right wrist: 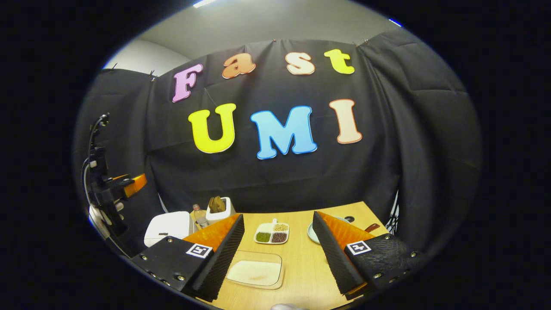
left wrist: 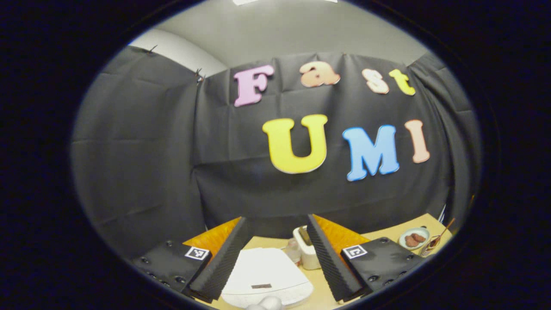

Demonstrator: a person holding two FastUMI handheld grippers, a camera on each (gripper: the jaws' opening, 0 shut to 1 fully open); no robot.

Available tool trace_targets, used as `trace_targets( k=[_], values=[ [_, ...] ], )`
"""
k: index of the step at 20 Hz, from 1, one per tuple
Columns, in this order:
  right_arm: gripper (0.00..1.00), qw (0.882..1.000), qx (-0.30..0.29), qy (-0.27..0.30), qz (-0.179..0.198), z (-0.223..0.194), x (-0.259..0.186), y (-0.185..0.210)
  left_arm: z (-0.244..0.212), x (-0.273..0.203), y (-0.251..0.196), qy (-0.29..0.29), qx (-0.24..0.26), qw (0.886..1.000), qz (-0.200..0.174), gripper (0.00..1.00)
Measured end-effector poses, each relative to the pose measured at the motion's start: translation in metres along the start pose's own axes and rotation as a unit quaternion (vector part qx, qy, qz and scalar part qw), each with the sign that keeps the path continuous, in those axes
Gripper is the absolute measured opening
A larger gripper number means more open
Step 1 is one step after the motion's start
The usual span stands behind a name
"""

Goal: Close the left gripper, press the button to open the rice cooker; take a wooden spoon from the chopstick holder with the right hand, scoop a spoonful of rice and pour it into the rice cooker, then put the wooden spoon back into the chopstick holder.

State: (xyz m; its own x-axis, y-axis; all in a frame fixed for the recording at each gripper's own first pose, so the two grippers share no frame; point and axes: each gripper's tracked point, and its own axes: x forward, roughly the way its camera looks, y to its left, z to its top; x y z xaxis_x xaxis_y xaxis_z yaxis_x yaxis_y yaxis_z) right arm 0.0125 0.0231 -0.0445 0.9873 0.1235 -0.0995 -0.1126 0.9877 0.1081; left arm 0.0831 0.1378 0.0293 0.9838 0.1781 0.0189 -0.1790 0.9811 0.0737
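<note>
In the left gripper view my left gripper (left wrist: pixel 277 219) is open above the white rice cooker (left wrist: pixel 267 275), whose lid is down. Behind the cooker stands the white chopstick holder (left wrist: pixel 308 252). In the right gripper view my right gripper (right wrist: pixel 279 215) is open over the wooden table (right wrist: pixel 301 267), holding nothing. A shallow tray of white rice (right wrist: pixel 255 272) lies just ahead between its fingers. The rice cooker (right wrist: pixel 168 226) sits at the left, and the chopstick holder (right wrist: pixel 219 209) with wooden spoons stands behind it. The left gripper (right wrist: pixel 122 184) hangs high at the far left.
A small bottle (right wrist: pixel 199 215) stands between cooker and holder. A divided dish of grains (right wrist: pixel 272 233) lies mid-table. A plate (right wrist: pixel 311 233) is partly hidden by my right finger. A plate with brown pieces (left wrist: pixel 414 238) and a spoon (left wrist: pixel 435 241) sit at the right.
</note>
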Motion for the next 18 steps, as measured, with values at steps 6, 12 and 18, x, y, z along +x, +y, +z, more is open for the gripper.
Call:
trace_targets(
  k=[6,12,18],
  values=[
    [0.98,0.999,-0.005,-0.038,-0.020,0.018,-0.004,-0.007,0.009,-0.055,-0.061,-0.014,-0.036,0.998,-0.045,0.96],
    [0.98,0.998,-0.014,-0.045,-0.039,0.019,-0.009,-0.016,-0.008,-0.072,-0.083,-0.014,-0.037,0.998,-0.058,0.96],
    [0.98,0.997,-0.033,-0.050,-0.040,0.023,-0.013,-0.012,-0.021,-0.079,-0.086,-0.012,-0.040,0.997,-0.058,0.96]
  ],
)
